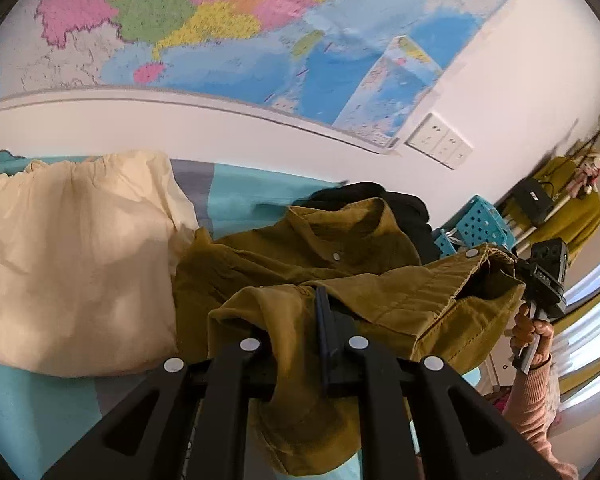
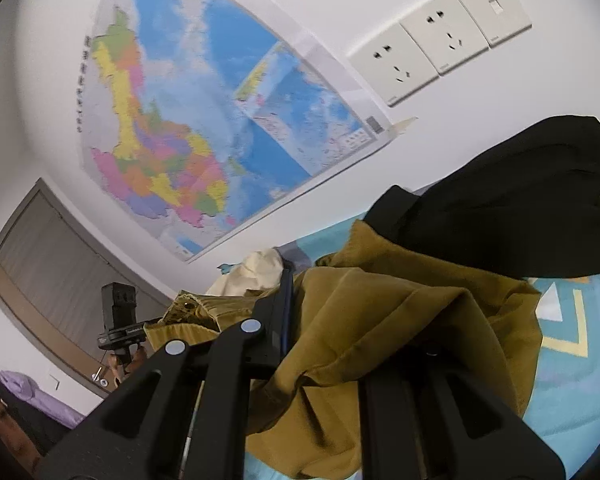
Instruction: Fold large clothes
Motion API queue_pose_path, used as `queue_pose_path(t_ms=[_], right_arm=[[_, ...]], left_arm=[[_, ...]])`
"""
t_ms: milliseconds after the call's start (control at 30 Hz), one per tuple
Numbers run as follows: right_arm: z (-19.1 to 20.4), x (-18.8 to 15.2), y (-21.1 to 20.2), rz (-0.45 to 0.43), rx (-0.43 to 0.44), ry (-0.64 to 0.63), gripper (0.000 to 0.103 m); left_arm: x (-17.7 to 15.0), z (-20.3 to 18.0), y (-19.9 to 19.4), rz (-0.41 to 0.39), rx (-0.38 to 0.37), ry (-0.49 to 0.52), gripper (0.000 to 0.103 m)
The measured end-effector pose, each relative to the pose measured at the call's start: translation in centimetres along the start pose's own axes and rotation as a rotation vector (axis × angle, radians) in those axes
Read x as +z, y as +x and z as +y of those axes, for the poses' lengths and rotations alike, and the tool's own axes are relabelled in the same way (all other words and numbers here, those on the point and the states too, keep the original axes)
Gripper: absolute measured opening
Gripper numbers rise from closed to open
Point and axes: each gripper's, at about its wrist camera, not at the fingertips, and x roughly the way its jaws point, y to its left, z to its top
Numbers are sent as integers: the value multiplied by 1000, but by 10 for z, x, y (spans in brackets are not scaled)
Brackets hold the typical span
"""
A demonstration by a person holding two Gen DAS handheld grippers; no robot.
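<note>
Turquoise bedspread (image 1: 240,200), white wall (image 1: 500,80), colourful map (image 1: 204,20)

No wording can be read. The wall map (image 2: 204,128) carries a column of characters down its border and a small printed legend, all too blurred; markings on the wall sockets (image 2: 420,52) are too small.

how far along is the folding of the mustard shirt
Done: little; no neat fold shows. In hand: the left gripper and right gripper are each shut on the mustard shirt, holding it bunched above the blue bedspread. Left: folding it; the cream garment and black garment look unfolded.
</note>
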Motion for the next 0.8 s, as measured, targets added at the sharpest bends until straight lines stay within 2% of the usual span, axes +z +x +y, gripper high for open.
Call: queue_pose_path(t_ms=[467,800], right_arm=[[-63,26,75,106,-111,114,11],[-86,33,90,120,-116,165,18]], left_arm=[[38,33,92,129,155,-64,11],[50,55,136,178,199,-109,12]])
